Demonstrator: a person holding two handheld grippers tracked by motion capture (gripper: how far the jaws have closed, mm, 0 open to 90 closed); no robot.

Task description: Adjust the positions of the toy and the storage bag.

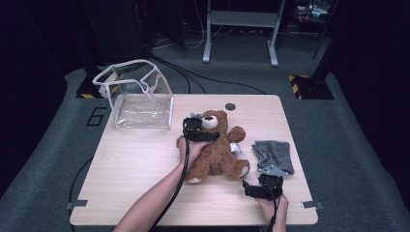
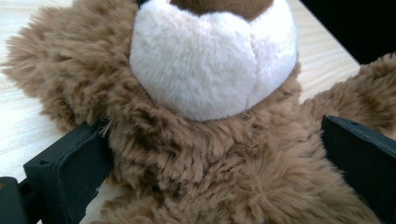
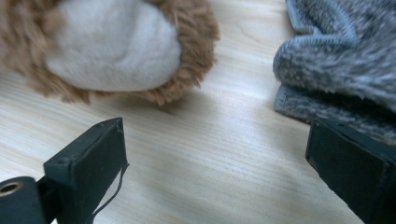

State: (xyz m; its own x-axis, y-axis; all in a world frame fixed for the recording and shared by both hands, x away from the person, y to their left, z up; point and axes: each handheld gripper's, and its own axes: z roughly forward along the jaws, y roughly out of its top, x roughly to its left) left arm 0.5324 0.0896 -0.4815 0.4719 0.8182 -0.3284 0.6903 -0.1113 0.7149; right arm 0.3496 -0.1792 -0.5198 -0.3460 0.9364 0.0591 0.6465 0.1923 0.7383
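Frame centre: left gripper clamped on fluffy brown plush teddy bear; lower right, right gripper, jaws apart, beside folded grey towel.

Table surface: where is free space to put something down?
The table is bare at its near-left, between the clear bag and the teddy bear. The right side is crowded: bear, grey cloth and right tool.
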